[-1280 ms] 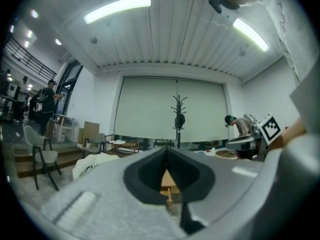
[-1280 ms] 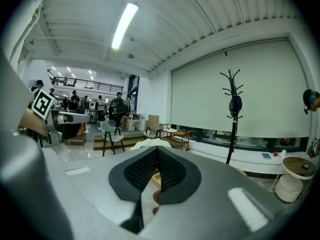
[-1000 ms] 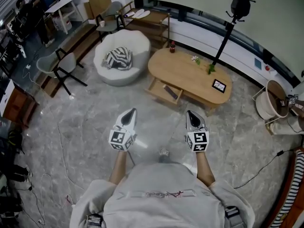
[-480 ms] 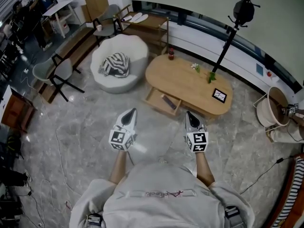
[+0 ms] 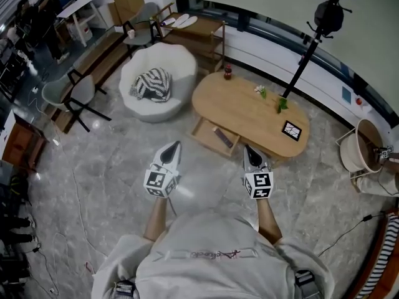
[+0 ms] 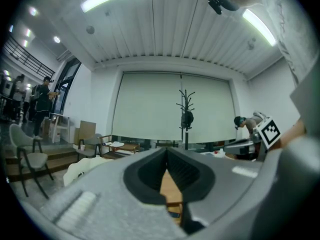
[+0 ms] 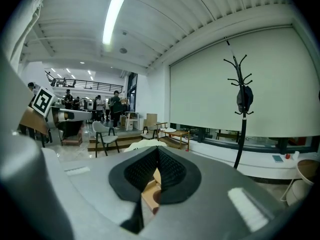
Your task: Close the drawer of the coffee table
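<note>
**Head view, approach to the table.** Compared with the two earlier frames, the table (image 5: pixel 249 108) and its open drawer (image 5: pixel 215 137) sit lower in the frame and nearer the grippers. The grippers keep their places at lower centre, so the person is walking up to the table.

The drawer stands pulled out from the table's near left side, at centre frame, between and just above the two gripper tips. A dark object (image 5: pixel 223 137) lies inside it (too small to identify).

The left gripper (image 5: pixel 171 147) and right gripper (image 5: pixel 250 149) are both pinched together and empty. In each gripper view the pads meet at the tip, with only table wood beyond.

Neither gripper touches the drawer. Judged from this, closing has not begun: the remaining gap must be crossed before a tip can push the drawer front.
</note>
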The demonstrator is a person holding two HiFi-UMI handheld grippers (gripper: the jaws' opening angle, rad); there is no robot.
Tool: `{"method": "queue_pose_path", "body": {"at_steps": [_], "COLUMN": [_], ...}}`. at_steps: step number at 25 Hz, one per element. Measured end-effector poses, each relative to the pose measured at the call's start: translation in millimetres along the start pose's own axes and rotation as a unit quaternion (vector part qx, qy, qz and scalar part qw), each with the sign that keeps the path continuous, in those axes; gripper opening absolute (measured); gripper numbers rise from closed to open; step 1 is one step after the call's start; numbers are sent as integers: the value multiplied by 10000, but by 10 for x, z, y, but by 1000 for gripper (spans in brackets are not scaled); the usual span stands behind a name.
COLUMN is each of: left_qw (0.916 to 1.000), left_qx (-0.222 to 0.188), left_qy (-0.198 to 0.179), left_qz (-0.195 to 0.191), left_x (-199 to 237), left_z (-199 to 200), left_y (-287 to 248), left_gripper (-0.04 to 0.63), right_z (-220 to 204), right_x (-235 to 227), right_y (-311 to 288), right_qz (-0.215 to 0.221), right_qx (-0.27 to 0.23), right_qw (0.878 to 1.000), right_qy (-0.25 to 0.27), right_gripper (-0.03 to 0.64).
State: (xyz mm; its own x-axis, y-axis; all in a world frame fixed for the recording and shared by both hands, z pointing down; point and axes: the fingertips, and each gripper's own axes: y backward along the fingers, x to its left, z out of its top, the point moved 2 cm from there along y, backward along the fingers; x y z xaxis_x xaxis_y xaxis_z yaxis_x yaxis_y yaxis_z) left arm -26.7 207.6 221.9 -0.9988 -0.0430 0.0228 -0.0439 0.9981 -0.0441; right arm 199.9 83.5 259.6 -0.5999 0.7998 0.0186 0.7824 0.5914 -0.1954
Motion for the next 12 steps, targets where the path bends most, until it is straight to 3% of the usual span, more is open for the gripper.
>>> {"method": "queue_pose_path", "body": {"at_steps": [12], "left_qw": [9998], "left_qx": [95], "left_qy": [70], "left_qz": [166], "left_x": [-45], "left_z": [-73], "left_y": [111], "left_gripper": [0], "right_z": [-162], "right_x": [131], "right_y": [-1], "right_qz": [298], "right_qx": [136], "right_qw": [9995], "right_qy": [-47], "right_gripper": [3]}}
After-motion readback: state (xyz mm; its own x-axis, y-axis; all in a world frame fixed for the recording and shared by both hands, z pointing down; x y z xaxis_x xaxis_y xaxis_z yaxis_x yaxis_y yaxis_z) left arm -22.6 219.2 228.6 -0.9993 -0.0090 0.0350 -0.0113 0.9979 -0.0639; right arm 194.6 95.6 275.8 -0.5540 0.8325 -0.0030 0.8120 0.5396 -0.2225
